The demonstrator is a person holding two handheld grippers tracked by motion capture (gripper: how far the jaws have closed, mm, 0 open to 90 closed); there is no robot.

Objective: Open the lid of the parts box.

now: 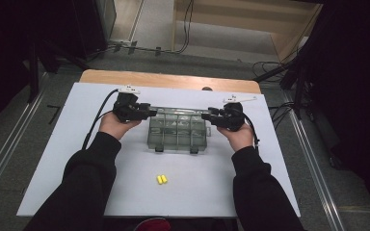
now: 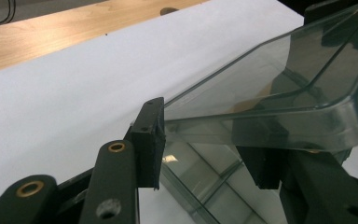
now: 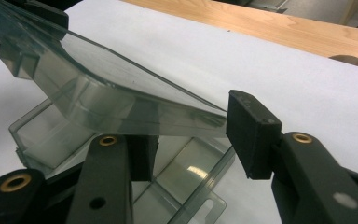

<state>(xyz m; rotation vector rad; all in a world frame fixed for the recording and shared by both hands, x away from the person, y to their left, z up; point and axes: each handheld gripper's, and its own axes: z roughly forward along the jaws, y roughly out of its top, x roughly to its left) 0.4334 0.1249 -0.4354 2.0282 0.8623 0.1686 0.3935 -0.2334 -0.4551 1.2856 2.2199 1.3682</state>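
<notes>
A clear plastic compartment box (image 1: 178, 130) lies mid-table, its two latches facing me. Its see-through lid (image 2: 284, 79) is lifted and tilted above the base (image 2: 214, 191). My left gripper (image 1: 150, 113) comes in from the box's left end. In the left gripper view its jaws (image 2: 207, 149) close on the lid's rim, one pad (image 2: 151, 140) against the corner edge. My right gripper (image 1: 206, 116) comes in from the right end. There the lid (image 3: 112, 79) sits between its jaws (image 3: 196, 140), with one pad (image 3: 251, 135) touching the lid's corner over the base (image 3: 51, 135).
Two small yellow pieces (image 1: 161, 179) lie together on the white sheet (image 1: 197, 192), nearer me than the box. A strip of wooden tabletop (image 1: 168, 79) runs along the far edge. Cables trail on the floor beyond the table.
</notes>
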